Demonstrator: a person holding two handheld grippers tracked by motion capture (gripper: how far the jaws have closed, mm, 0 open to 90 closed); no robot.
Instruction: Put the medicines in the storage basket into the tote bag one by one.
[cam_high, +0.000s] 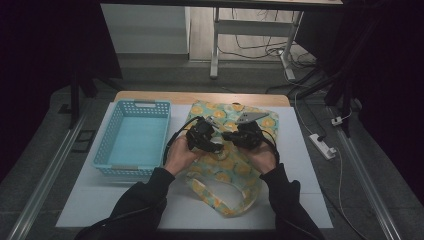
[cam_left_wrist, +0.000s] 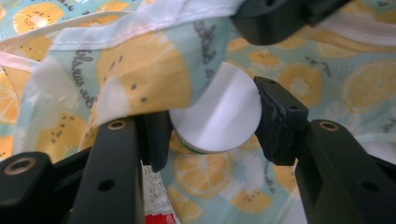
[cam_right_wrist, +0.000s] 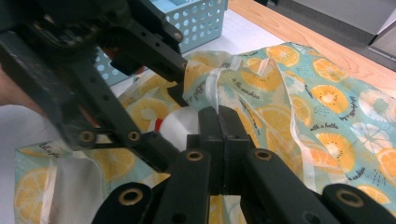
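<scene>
Reading "with a bottle" in script among printed lemon slices, the bag (cam_right_wrist: 299, 93) lay on the counter (cam_high: 300, 165) beside a blue basket (cam_high: 132, 140). Left gripper (cam_left_wrist: 212, 123) fingers held a white-capped bottle (cam_left_wrist: 219, 116) at the bag's mouth; right gripper (cam_right_wrist: 219, 116) fingers pinched the bag's white-trimmed edge.

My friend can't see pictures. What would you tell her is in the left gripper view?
The left gripper holds a round white container between its black jaws, at the opening of a fruit-print cloth bag. Part of the right gripper pinches the bag's edge above.
</scene>
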